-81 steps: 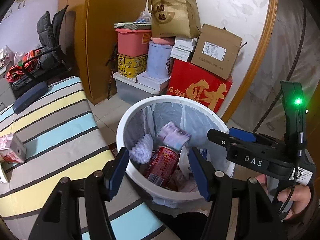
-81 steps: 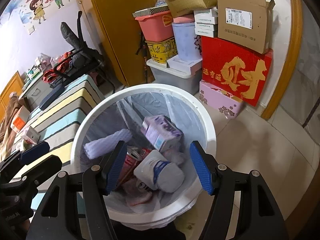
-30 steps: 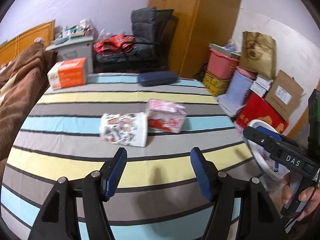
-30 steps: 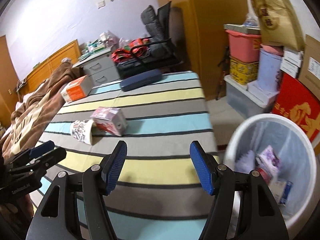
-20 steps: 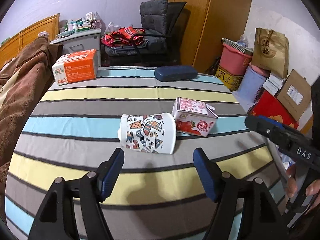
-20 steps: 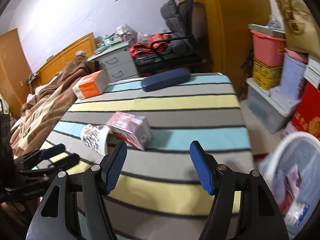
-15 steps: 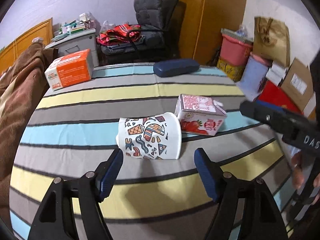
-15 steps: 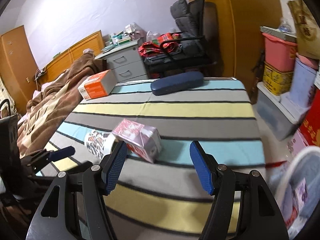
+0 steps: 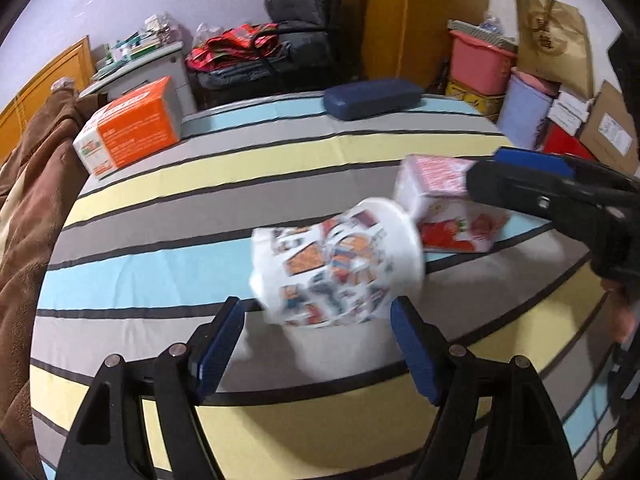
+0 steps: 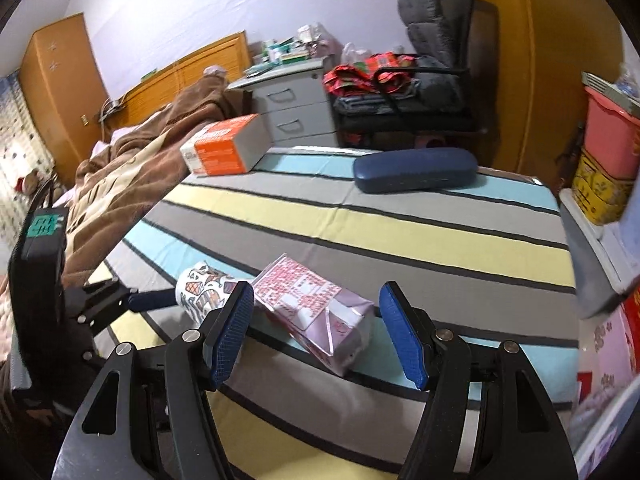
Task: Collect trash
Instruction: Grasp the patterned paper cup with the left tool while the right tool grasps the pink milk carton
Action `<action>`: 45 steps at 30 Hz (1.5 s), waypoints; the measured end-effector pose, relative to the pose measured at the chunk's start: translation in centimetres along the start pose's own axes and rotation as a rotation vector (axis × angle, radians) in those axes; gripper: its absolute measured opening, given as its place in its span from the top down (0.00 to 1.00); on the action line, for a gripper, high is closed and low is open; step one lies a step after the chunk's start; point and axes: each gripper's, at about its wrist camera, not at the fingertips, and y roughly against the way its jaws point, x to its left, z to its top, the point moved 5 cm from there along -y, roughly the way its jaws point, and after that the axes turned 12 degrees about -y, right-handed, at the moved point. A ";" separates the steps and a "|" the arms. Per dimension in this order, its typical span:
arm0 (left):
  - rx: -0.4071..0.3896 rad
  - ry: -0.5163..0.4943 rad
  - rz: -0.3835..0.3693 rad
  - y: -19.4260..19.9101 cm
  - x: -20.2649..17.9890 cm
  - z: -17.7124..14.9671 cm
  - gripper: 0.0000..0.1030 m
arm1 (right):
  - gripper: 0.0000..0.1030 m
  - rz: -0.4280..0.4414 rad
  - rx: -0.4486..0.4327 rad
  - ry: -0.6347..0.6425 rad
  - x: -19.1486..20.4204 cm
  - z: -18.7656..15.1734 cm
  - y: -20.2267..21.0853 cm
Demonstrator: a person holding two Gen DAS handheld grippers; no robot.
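A paper cup (image 9: pixel 336 268) with a colourful print lies on its side on the striped bed cover (image 9: pixel 200 264). My left gripper (image 9: pixel 316 348) is open just short of it, its blue pads either side of the cup's near end without touching. Touching the cup's rim is a pink milk carton (image 10: pixel 316 308), also on its side. My right gripper (image 10: pixel 316 336) stands open over the carton, with a gap at each pad. In the right wrist view the cup (image 10: pixel 200 288) shows behind the left fingertip. The right gripper (image 9: pixel 560 192) reaches in from the right in the left wrist view.
An orange box (image 9: pixel 132 128) and a dark blue case (image 9: pixel 372 98) lie at the far end of the bed. A brown blanket (image 9: pixel 28 200) covers the left side. Stacked boxes and tubs (image 9: pixel 480 60) fill the floor at the right. A blurred white bin (image 10: pixel 608 412) shows at lower right.
Both grippers swung away from the bin to the bed and closed in on the cup and the carton. The left jaws widened a little. The right jaws kept their width.
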 end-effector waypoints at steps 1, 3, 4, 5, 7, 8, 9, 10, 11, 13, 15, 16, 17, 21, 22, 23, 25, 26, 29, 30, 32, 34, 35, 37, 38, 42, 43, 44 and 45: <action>-0.003 0.005 0.003 0.1 0.4 -0.1 0.25 | 0.35 0.000 0.009 0.012 0.0 -0.1 -0.1; 0.001 0.025 0.013 0.0 1.3 -0.3 0.25 | 0.35 -0.005 0.027 0.039 0.1 -0.3 -0.5; 0.006 0.031 0.025 -0.1 1.8 -0.4 0.25 | 0.35 -0.010 0.036 0.059 0.2 -0.5 -0.6; 0.011 0.039 0.039 -0.2 2.4 -0.4 0.25 | 0.35 -0.015 0.044 0.086 0.4 -0.6 -0.7; 0.008 0.058 0.030 -0.2 3.1 -0.6 0.25 | 0.35 -0.041 0.052 0.136 0.7 -0.8 -0.9; -0.002 0.071 0.014 -0.2 3.4 -0.6 0.25 | 0.35 -0.054 0.051 0.147 0.8 -0.8 -1.1; -0.016 0.082 -0.010 0.0 3.5 -0.5 0.25 | 0.35 -0.057 0.051 0.147 0.6 -0.5 -1.2; -0.030 0.084 -0.032 0.1 3.5 -0.4 0.25 | 0.35 -0.058 0.053 0.137 0.5 -0.3 -1.5; -0.042 0.083 -0.042 0.3 3.5 -0.2 0.25 | 0.35 -0.061 0.056 0.124 0.2 -0.2 -1.6; -0.064 0.060 -0.031 0.8 3.5 0.3 0.25 | 0.35 -0.077 0.057 0.084 -0.4 0.0 -1.7; -0.078 0.028 -0.050 0.9 3.4 0.7 0.25 | 0.35 -0.067 0.060 0.047 -0.9 0.0 -1.5; -0.077 0.014 -0.076 0.8 3.3 1.0 0.25 | 0.41 -0.062 0.053 0.029 -1.2 0.0 -1.2; -0.077 0.000 -0.089 0.7 3.4 1.3 0.25 | 0.53 -0.061 0.048 0.020 -1.4 -0.1 -1.1; -0.069 -0.143 -0.038 0.1 3.2 2.6 0.25 | 0.55 -0.054 0.046 0.000 -1.9 -0.7 -0.5; -0.071 -0.159 -0.042 0.1 3.2 2.9 0.25 | 0.56 -0.048 0.048 0.004 -1.9 -0.8 -0.4; -0.083 -0.171 -0.047 0.1 3.3 3.3 0.25 | 0.56 -0.043 0.051 0.013 -1.8 -0.9 -0.3; -0.092 -0.189 -0.069 -0.1 3.4 4.1 0.25 | 0.56 -0.065 0.046 0.014 -1.9 -1.0 -0.2; -0.096 -0.204 -0.089 -0.2 3.3 4.4 0.25 | 0.56 -0.069 0.044 0.008 -2.1 -0.9 -0.1; -0.120 -0.249 -0.128 -0.3 2.8 5.4 0.25 | 0.57 -0.062 0.034 -0.012 -2.4 -0.9 0.5; -0.135 -0.267 -0.132 -0.3 2.6 5.6 0.25 | 0.57 -0.068 0.031 -0.011 -2.6 -0.9 0.8; -0.132 -0.313 -0.145 -0.6 2.0 5.9 0.25 | 0.57 -0.077 0.033 -0.003 -2.8 -1.1 1.0; -0.099 -0.356 -0.175 -1.5 1.3 5.8 0.25 | 0.57 -0.091 0.040 0.002 -3.1 -1.2 1.1; -0.084 -0.373 -0.199 -1.7 0.8 5.7 0.24 | 0.57 -0.096 0.040 0.004 -3.3 -1.3 1.2; -0.074 -0.407 -0.201 -1.9 0.0 5.3 0.24 | 0.57 -0.117 0.040 -0.001 -3.8 -1.5 1.5; -0.075 -0.423 -0.191 -1.9 -0.3 5.2 0.24 | 0.57 -0.119 0.045 -0.005 -4.1 -1.6 1.6; -0.039 -0.440 -0.249 -1.7 -2.0 4.2 0.24 | 0.57 -0.140 0.054 -0.004 -4.9 -2.2 2.4; -0.042 -0.445 -0.249 -1.5 -2.3 4.0 0.24 | 0.57 -0.144 0.057 -0.005 -5.1 -2.4 2.5; -0.044 -0.450 -0.248 -1.3 -2.7 3.8 0.24 | 0.57 -0.140 0.060 -0.007 -5.1 -2.5 2.7; -0.044 -0.449 -0.256 -1.0 -3.0 3.7 0.24 | 0.57 -0.139 0.063 -0.008 -5.2 -2.6 2.8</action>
